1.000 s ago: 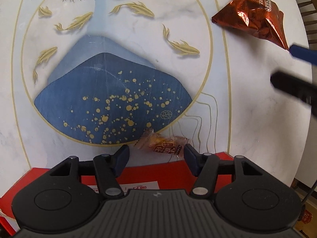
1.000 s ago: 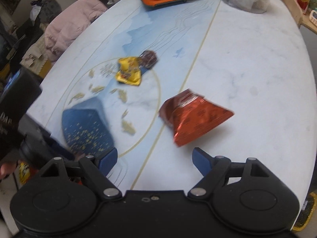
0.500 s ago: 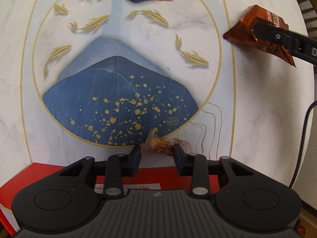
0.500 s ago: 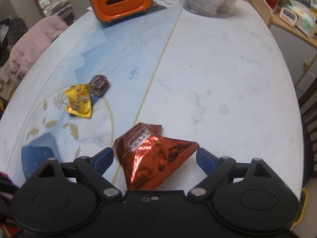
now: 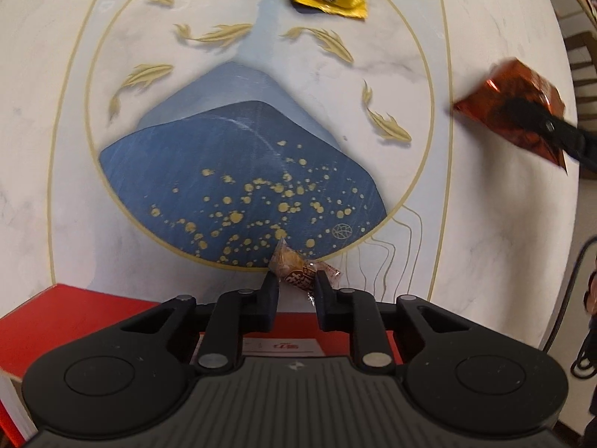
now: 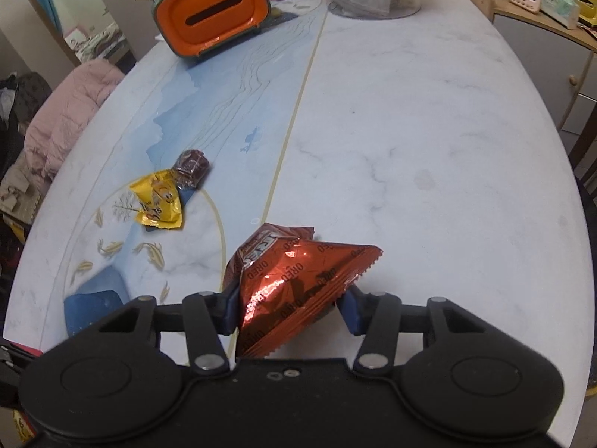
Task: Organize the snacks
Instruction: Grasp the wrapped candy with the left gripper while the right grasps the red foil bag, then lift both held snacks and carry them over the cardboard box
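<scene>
My left gripper point(image 5: 296, 283) is closing on a small crinkly clear-wrapped candy point(image 5: 298, 267) by the red box point(image 5: 74, 313); my right gripper point(image 6: 289, 304) is closing, pinching the glossy red foil Oreo packet point(image 6: 294, 283) on the marble table point(image 6: 429, 130).

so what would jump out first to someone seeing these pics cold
Probably the shiny red Oreo bag near the table's edge, with the right hand-held gripper closing its jaws around it. Next, the left hand-held gripper closing on a small wrapped candy at the foot of the painted blue mountain, just beyond a red box. Farther off lies a yellow M&M's bag.
</scene>
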Motion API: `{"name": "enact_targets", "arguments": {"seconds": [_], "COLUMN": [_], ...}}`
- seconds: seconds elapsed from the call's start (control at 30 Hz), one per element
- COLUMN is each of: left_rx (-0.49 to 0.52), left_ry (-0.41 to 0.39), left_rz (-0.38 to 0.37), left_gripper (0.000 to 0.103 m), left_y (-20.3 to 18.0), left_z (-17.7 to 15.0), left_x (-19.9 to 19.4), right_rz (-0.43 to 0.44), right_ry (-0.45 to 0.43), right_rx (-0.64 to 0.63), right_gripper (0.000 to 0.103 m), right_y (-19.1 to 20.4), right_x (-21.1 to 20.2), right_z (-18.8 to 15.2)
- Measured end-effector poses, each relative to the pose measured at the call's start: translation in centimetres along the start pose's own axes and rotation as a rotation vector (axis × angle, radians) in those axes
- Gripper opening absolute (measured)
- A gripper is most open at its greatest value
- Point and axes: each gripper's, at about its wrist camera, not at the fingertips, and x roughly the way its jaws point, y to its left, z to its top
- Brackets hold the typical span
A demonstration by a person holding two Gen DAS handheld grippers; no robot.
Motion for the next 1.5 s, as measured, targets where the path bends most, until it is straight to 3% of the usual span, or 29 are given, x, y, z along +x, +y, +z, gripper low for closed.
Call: {"name": "enact_targets", "arguments": {"seconds": [0.27, 0.5, 0.7, 1.17, 1.5], "left_rx": [-0.032, -0.006, 0.025, 0.109, 0.097], "left_ry": [-0.070, -0.154, -0.239, -0.345, -0.370], "left_rz": [-0.085, -0.119, -0.146, -0.178, -0.161], "left_gripper": [0.019, 0.019, 0.019, 0.018, 0.019], "left_y": [3.0, 3.1, 3.2, 5.4, 4.9], "left_z": [-0.2, -2.0, -4.9, -12.0, -10.1], "left_x": [-4.0, -8.4, -11.7, -17.5, -17.8], "right_rz": [0.031, 0.048, 0.050, 0.032, 0.032], "right_ry": [-0.074, -0.128, -0.173, -0.270, -0.292], "right_rx": [-0.013, -0.044, -0.075, -0.130, -0.121], "right_gripper": [0.050, 0.050, 0.050, 0.050, 0.050], "right_y": [1.6, 4.3, 7.2, 13.9, 14.2], "right_x": [-4.9, -10.0, -14.3, -22.3, -23.0], "right_z": [-0.9, -2.1, -3.7, -8.8, -9.8]}}
